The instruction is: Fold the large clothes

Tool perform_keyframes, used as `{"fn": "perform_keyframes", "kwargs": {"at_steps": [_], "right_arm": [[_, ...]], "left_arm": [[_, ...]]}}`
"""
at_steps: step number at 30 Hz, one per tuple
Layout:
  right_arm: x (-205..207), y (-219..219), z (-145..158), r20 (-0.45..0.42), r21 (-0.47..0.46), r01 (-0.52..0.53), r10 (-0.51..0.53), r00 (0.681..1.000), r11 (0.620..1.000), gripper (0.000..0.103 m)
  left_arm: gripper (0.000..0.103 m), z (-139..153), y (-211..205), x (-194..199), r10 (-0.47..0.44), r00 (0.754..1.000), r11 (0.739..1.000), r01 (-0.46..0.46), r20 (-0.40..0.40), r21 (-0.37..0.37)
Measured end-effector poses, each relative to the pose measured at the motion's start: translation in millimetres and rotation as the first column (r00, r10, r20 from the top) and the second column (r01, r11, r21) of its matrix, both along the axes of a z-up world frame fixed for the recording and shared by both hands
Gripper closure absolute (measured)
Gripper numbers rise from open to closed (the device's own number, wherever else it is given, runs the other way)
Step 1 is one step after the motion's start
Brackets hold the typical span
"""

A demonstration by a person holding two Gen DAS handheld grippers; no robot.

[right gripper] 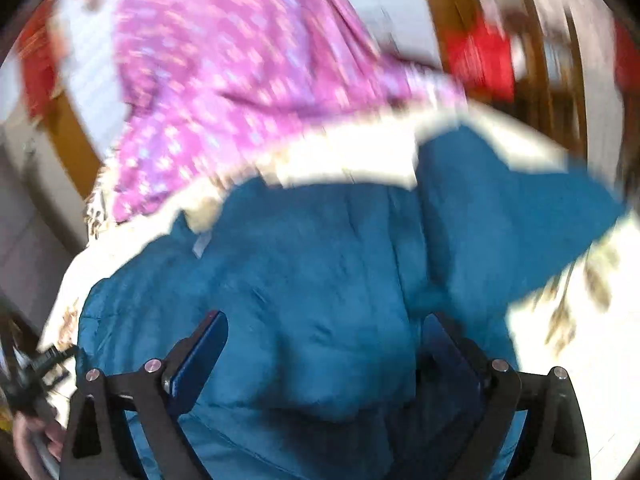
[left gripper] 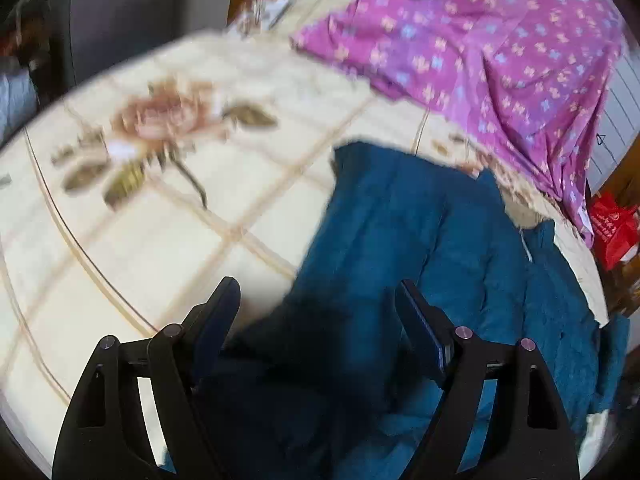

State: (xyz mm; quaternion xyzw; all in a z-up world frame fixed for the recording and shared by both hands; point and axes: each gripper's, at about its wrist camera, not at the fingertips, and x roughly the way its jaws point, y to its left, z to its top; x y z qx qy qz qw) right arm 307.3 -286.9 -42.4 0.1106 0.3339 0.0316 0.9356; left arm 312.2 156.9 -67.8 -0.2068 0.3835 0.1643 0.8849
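Teal garment (left gripper: 404, 240), thick and padded, lies crumpled on the bed (left gripper: 168, 248). In the left wrist view it takes up the lower right of the bedspread, one edge running up toward the middle, folds bunched near the bed's right edge. A dark shadowed fold sits low between the tong fingers. In the right wrist view the same teal garment (right gripper: 312, 264) fills the centre, with one flap (right gripper: 520, 216) reaching out to the right over the cream bedspread (right gripper: 576, 360).

Left tongs (left gripper: 316, 300): fingers stand wide apart. Teal cloth lies between and beneath them, but the pads show clear of it; no grip seen.

Right tongs (right gripper: 324, 340): fingers also stand wide, set over a mound of the teal fabric. View is blurred; the cloth bulges up between them, and I cannot tell whether the pads press on it.

Bedspread cream, gridded with tan lines, a large printed rose (left gripper: 160, 120) with olive leaves on its left part.

Beyond the garment, a pink-purple patterned cloth (left gripper: 492, 48) heaped at the far right of the bed, hanging over its edge; seen again upper left in the right wrist view (right gripper: 224, 68).

Red bag (left gripper: 612, 228) off the bed's right side. Wooden furniture behind, blurred.

Part of a hand (right gripper: 36, 436) at lower left in the right wrist view.
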Motion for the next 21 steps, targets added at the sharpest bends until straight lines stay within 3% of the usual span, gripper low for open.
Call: {"fn": "perform_keyframes", "kwargs": {"at_steps": [2,3,6,8,10,21], "right_arm": [[-8,23,10,0.097,-0.050,-0.091,0.096,0.991,0.995,0.005],[-9,31,10,0.105,-0.051,-0.139,0.144,0.984,0.989,0.006],[11,52,-7,0.028,0.003,-0.262,0.262,0.965,0.965,0.006],[31,47,-35,-0.110,0.093,-0.262,0.272,0.956,0.960,0.006],[49,39,-64,-0.246,0.153,-0.220,0.253,0.936,0.963,0.005],[41,38,-70,-0.224,0.092,-0.264,0.278,0.934,0.960,0.000]], "left_arm": [[0.023,2,-10,2,-0.053,0.999,0.998,0.053,0.013,0.024],[0.023,0,-13,5,-0.080,0.997,0.997,0.080,0.009,0.018],[0.023,-15,-29,18,-0.180,0.983,0.984,0.180,-0.043,-0.014],[0.023,-28,-37,25,-0.195,0.975,0.979,0.200,-0.110,0.029],[0.022,-31,-39,26,-0.190,0.974,0.979,0.198,-0.120,0.057],[0.019,-34,-39,28,-0.180,0.972,0.982,0.187,-0.150,0.039]]}}
